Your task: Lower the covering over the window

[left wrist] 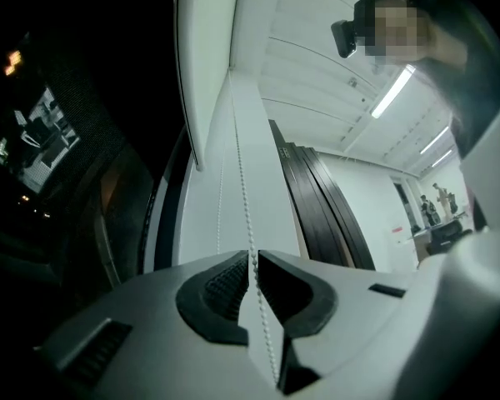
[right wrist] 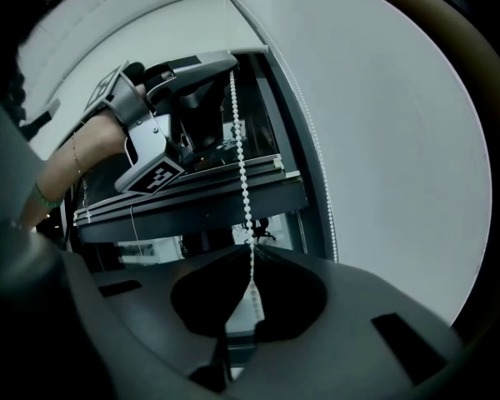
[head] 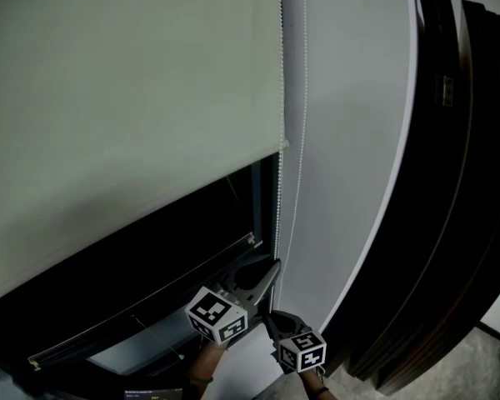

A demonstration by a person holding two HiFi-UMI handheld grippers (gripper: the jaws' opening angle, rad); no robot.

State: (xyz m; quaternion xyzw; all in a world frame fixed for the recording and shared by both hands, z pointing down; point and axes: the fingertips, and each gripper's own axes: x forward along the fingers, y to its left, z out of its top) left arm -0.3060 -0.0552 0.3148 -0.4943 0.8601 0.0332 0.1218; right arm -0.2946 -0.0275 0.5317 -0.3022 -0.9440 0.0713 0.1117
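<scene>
A pale roller blind [head: 125, 98] covers the upper window; its bottom bar [head: 150, 223] runs slanted across the head view, with dark glass [head: 158, 252] below it. A white bead chain [head: 303, 98] hangs down the blind's right side. My left gripper [head: 274, 266] is shut on the bead chain [left wrist: 243, 198], which runs between its closed jaws [left wrist: 252, 258]. Just below it, my right gripper [head: 267, 316] is also shut on the bead chain [right wrist: 240, 165], pinched at its tips [right wrist: 250, 252]. In the right gripper view, the left gripper [right wrist: 183, 73] is higher on the same strand.
A white wall [head: 350, 140] lies right of the window. Dark curved wooden panels [head: 458, 190] stand further right. The dark window frame [head: 262, 198] and sill rail [head: 142, 302] are close to both grippers. Ceiling lights [left wrist: 392, 94] show above.
</scene>
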